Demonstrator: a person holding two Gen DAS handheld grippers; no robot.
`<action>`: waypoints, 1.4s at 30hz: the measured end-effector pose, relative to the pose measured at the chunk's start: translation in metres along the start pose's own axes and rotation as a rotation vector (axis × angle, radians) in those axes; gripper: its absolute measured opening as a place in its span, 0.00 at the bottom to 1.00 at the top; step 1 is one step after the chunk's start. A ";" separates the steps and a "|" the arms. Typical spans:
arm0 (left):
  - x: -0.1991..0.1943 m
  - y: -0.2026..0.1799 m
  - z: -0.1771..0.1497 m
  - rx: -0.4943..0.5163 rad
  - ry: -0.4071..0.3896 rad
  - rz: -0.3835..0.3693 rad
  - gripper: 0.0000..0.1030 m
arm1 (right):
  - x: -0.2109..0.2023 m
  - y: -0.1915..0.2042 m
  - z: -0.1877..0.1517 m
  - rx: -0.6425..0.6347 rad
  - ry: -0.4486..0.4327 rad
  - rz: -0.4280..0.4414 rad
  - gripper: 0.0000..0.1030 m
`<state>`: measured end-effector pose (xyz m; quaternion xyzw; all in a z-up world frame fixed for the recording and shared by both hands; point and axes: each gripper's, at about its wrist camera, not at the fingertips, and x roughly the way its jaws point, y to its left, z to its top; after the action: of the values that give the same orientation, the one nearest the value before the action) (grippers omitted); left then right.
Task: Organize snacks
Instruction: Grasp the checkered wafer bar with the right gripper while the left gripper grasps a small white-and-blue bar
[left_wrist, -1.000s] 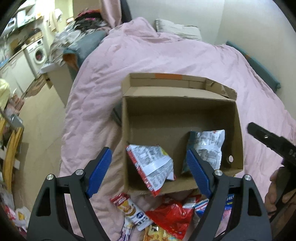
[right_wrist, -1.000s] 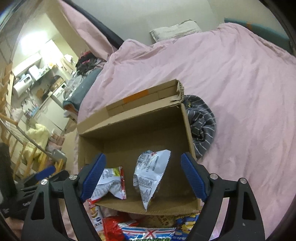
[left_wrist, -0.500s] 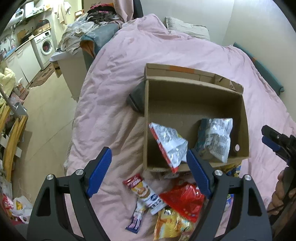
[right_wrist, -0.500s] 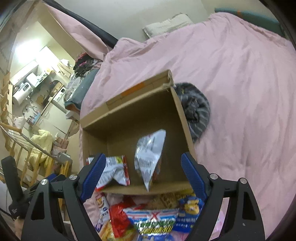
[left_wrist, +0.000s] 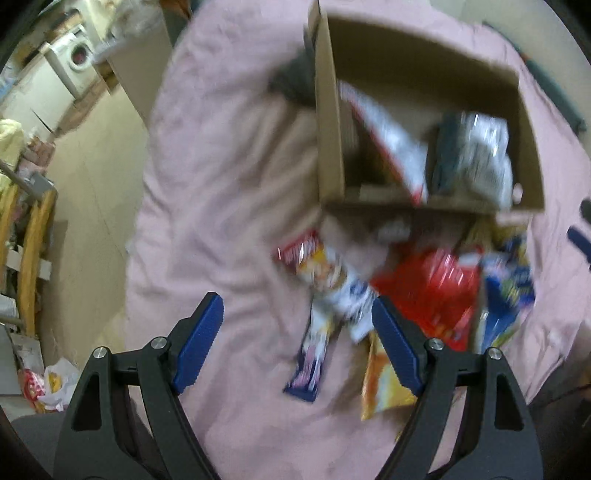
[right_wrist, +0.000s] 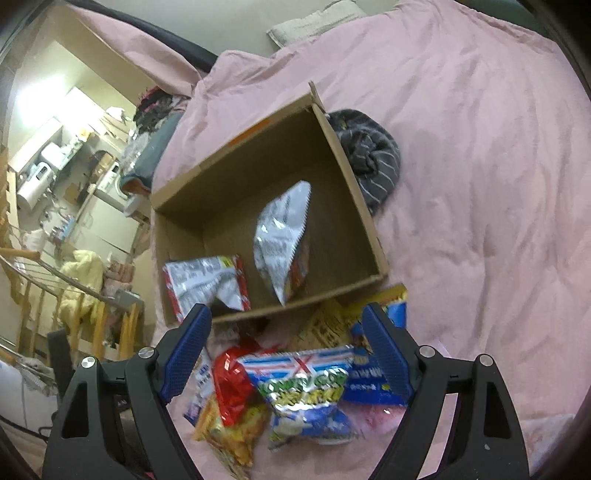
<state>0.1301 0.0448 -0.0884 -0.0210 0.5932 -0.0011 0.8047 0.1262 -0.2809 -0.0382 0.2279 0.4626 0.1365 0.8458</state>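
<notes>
Both grippers have come down toward the loose snack pile since a second ago, so the cardboard box (right_wrist: 354, 206) now sits higher in each view. Nearest the right gripper (right_wrist: 288, 349), whose fingers (right_wrist: 186, 349) stand wide with nothing between them, lies a blue and silver chip bag (right_wrist: 306, 391), in front of the box on the pink bed cover (right_wrist: 480, 184). Touching that bag on its left is a red packet (right_wrist: 231, 376), which overlaps an orange-yellow packet (right_wrist: 232, 432). A dark blue packet (right_wrist: 369, 380) lies on the chip bag's other side, near the box's front wall. Inside the box, a silver bag (right_wrist: 284, 236) stands upright near the middle, and a red-edged silver bag (right_wrist: 205, 282) leans in the front left corner. Just beside the box's right wall lies a bundle of grey striped cloth (right_wrist: 373, 158).

The left wrist view is blurred by motion. There the left gripper (left_wrist: 295, 343) is also spread wide and empty, above a long narrow packet (left_wrist: 314, 354) lying in front of the box.
</notes>
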 end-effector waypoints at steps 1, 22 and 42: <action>0.009 0.002 -0.004 -0.001 0.029 -0.012 0.77 | 0.000 -0.001 -0.003 -0.006 0.001 -0.016 0.84; 0.051 -0.012 -0.031 0.018 0.184 -0.059 0.14 | 0.012 0.011 -0.062 -0.037 0.146 -0.026 0.84; -0.019 0.008 -0.054 -0.128 0.000 -0.192 0.14 | 0.078 0.103 -0.183 -0.164 0.382 -0.122 0.56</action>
<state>0.0727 0.0515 -0.0869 -0.1293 0.5874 -0.0404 0.7979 0.0110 -0.1106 -0.1278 0.0998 0.6148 0.1630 0.7652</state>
